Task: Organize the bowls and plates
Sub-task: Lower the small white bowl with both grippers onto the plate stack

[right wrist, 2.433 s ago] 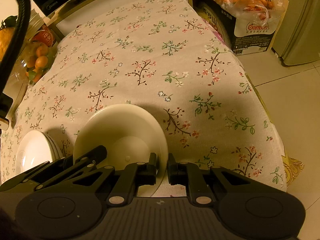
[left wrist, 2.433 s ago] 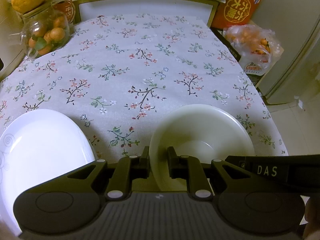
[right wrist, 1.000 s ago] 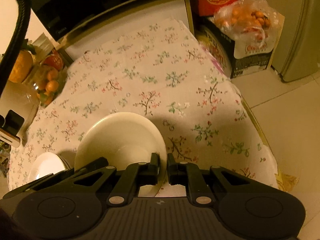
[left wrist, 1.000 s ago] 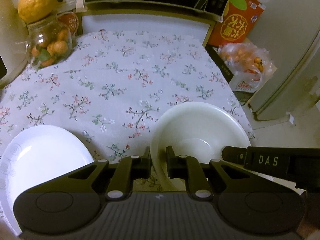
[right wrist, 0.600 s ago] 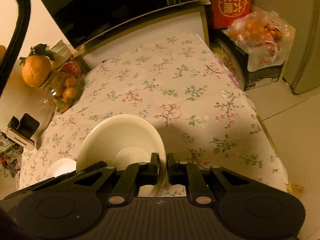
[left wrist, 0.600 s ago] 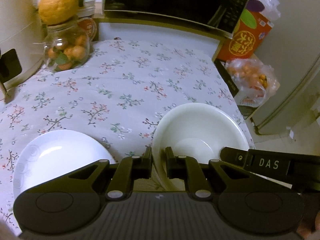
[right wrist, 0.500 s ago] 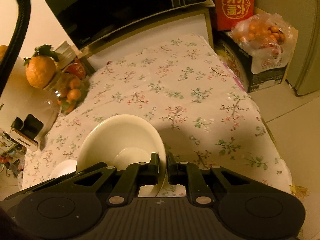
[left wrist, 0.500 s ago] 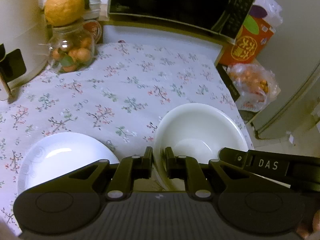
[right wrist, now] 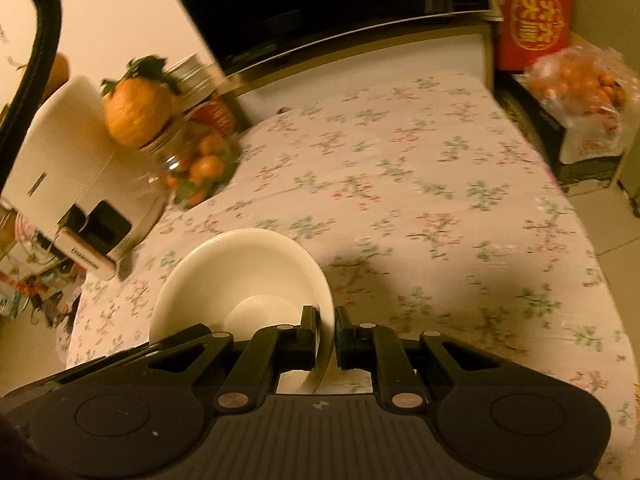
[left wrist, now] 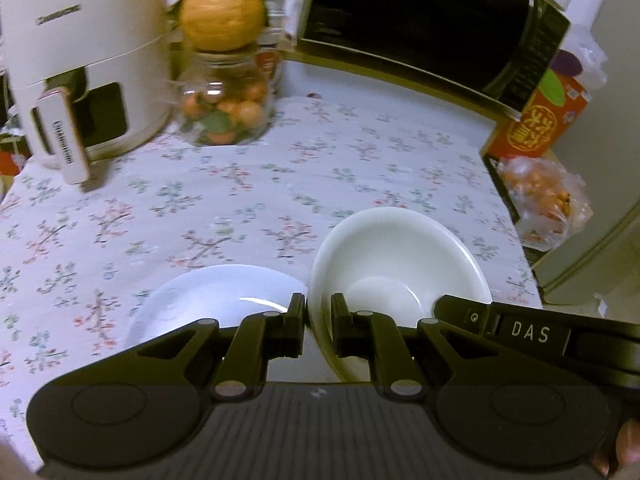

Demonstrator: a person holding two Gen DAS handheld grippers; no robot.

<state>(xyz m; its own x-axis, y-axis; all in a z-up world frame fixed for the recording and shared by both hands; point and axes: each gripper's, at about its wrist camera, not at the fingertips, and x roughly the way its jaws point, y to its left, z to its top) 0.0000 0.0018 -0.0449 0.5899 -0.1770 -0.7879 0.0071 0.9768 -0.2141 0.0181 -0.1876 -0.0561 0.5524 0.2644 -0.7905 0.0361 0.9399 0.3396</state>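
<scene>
Left wrist view: I have my left gripper (left wrist: 319,312) clamped on the near left rim of the cream bowl (left wrist: 394,256), one finger inside and one outside the wall. My right gripper (right wrist: 327,330) pinches the same bowl (right wrist: 240,276) on its right rim, so both hold it above the flowered tablecloth (left wrist: 240,184). Just left of the bowl, a white plate (left wrist: 216,296) lies on the cloth. Farther back stand a jar of small oranges (left wrist: 226,108), a white appliance (left wrist: 84,60) and a black microwave (left wrist: 424,28).
</scene>
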